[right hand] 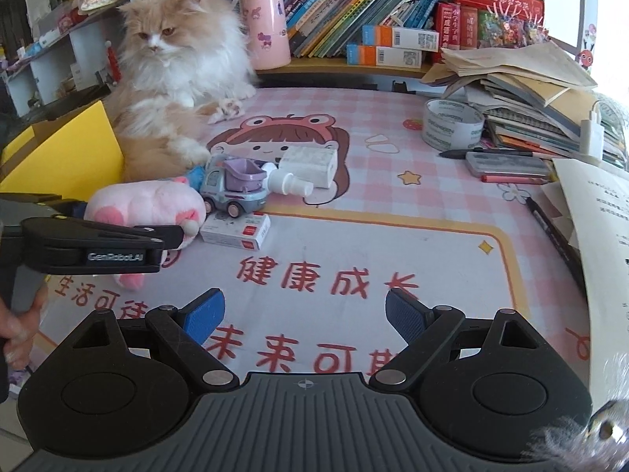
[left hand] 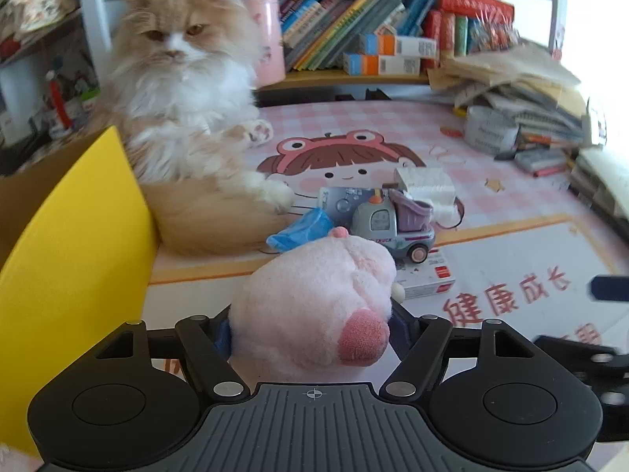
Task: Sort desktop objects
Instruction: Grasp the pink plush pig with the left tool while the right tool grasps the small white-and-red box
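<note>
Your left gripper (left hand: pixel 310 334) is clamped on the pink plush toy (left hand: pixel 314 303) at lower centre; your right gripper (right hand: pixel 302 314) stands open and empty. The soft plush may slip free, or the cat (left hand: pixel 188 98) at upper left could paw it.

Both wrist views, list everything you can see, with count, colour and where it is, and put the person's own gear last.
Cat: one, cream and white, back left on desk mat.
Plush toy: one, pink, between left gripper's pads.
Toy truck: one, grey and lilac, mid mat.
Small box: one, white and red, before the truck.
Spray bottle: one, white, lying beside the truck.
Tape roll: one, white, right back.
Yellow box: one, left edge.
Pink canister: one, on shelf.
Books: many, mixed colours, shelf.
Left gripper: black, closing on plush.
Right gripper: black, blue pads, open.
</note>
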